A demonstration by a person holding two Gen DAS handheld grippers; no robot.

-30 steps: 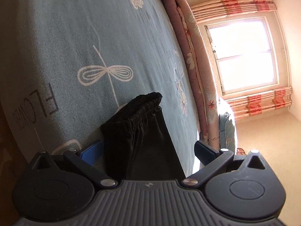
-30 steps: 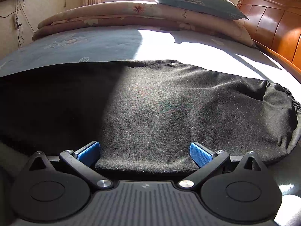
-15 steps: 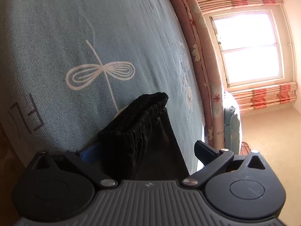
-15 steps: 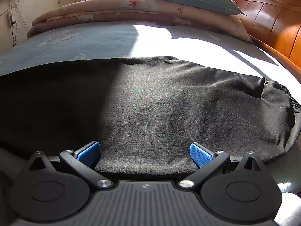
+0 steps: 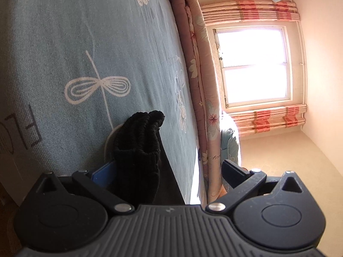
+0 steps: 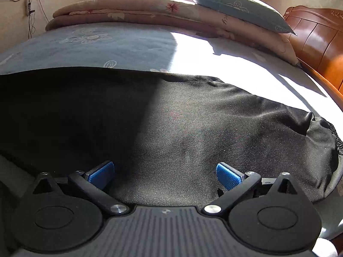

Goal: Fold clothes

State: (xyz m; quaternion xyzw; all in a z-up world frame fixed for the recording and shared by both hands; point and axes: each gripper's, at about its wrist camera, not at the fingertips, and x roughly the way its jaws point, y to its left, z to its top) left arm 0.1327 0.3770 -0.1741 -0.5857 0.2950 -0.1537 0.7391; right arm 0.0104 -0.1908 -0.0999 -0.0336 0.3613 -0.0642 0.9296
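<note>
In the left wrist view the gathered waistband (image 5: 139,132) of the black garment (image 6: 171,124) has bunched tighter and slid toward seven o'clock, now pressed against the blue pad of the left gripper (image 5: 163,171), which has crept nearer the bedsheet (image 5: 75,42). The right gripper (image 6: 165,175) has eased back and tipped up a little; the folded quilt (image 6: 150,10) and pillow (image 6: 242,8) at twelve o'clock have dropped lower in its view.

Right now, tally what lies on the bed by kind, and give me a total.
Black garment: 1
Folded floral quilts: 2
Blue pillow: 1
Total: 4
</note>
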